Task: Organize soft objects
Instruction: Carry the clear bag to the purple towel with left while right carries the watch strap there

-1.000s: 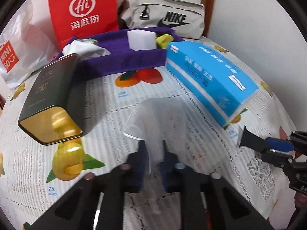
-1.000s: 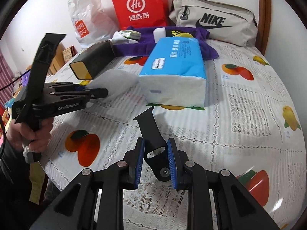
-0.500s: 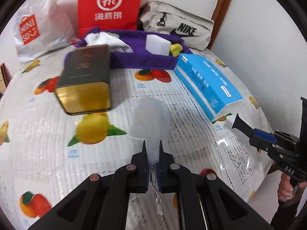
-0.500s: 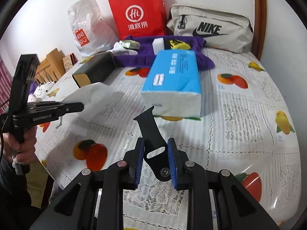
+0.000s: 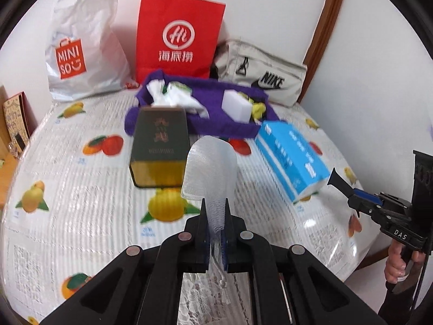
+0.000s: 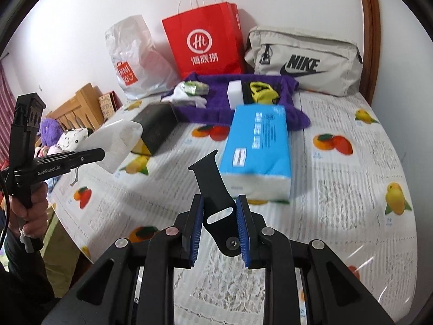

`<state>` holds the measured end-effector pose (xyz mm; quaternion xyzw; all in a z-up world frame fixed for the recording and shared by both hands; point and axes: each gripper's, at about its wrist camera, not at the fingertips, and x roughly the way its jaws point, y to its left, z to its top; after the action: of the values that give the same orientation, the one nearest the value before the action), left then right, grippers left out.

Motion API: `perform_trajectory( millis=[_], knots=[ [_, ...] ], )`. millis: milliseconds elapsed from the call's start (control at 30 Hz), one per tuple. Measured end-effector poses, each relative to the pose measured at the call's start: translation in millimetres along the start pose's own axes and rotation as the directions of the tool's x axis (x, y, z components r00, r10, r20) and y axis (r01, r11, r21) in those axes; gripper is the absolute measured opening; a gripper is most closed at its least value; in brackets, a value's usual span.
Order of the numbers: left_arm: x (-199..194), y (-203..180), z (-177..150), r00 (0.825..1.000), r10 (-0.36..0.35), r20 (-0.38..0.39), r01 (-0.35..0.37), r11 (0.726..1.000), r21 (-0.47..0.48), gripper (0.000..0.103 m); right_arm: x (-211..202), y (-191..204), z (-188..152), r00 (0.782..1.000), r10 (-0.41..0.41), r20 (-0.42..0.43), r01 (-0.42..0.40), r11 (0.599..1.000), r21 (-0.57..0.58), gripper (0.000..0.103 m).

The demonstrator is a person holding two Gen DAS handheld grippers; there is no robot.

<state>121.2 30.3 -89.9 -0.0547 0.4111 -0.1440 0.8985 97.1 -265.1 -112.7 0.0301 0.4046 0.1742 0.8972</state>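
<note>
The round counter (image 6: 351, 176), covered in a white lace cloth printed with fruit under clear plastic, carries everything, and its far edge against the wall serves as the storage side. There a red paper carrier bag (image 5: 180, 35), a white plastic shopping bag (image 5: 81, 46) and a beige fabric pouch (image 6: 305, 59) stand propped, out of the working space. Just in front of them lies the purple fabric tray (image 5: 224, 127), which looks to be the collecting place: a white sponge block (image 5: 236, 105), crumpled white cloth (image 5: 176, 98) and something yellow (image 6: 261, 92) already sit inside it. A blue soft pack of tissues (image 6: 257, 149) lies toward the middle of the counter, touching the tray's near edge, and a dark green and gold box (image 5: 159, 146) lies at the tray's left corner.

The left tongs (image 5: 215, 230) are clamped tight on the narrow end of a translucent white mesh pouch (image 5: 211, 168), held clear above the counter, probably so it can go into the tray. The right tongs (image 6: 219, 224) stand partly apart, their blue pads pressing a flat black strap piece (image 6: 213, 189), lifted above the near edge for likely the same trip.
</note>
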Motion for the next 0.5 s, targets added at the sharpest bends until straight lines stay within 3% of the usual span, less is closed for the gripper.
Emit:
perform_trajectory(
  millis=[267, 500],
  knots=[
    [0.8, 11.0, 36.9, 0.999, 0.007, 0.037, -0.007, 1.0, -0.013, 0.006, 6.5, -3.6, 34.2, 1.0, -0.003, 0.021, 0.002, 1.0, 0.007, 0.024],
    [20.0, 18.6, 63.0, 1.0, -0.013, 0.018, 0.013, 0.999, -0.033, 0.006, 26.0, -14.7, 69.6, 1.0, -0.005, 0.028, 0.005, 1.0, 0.02, 0.024]
  ],
)
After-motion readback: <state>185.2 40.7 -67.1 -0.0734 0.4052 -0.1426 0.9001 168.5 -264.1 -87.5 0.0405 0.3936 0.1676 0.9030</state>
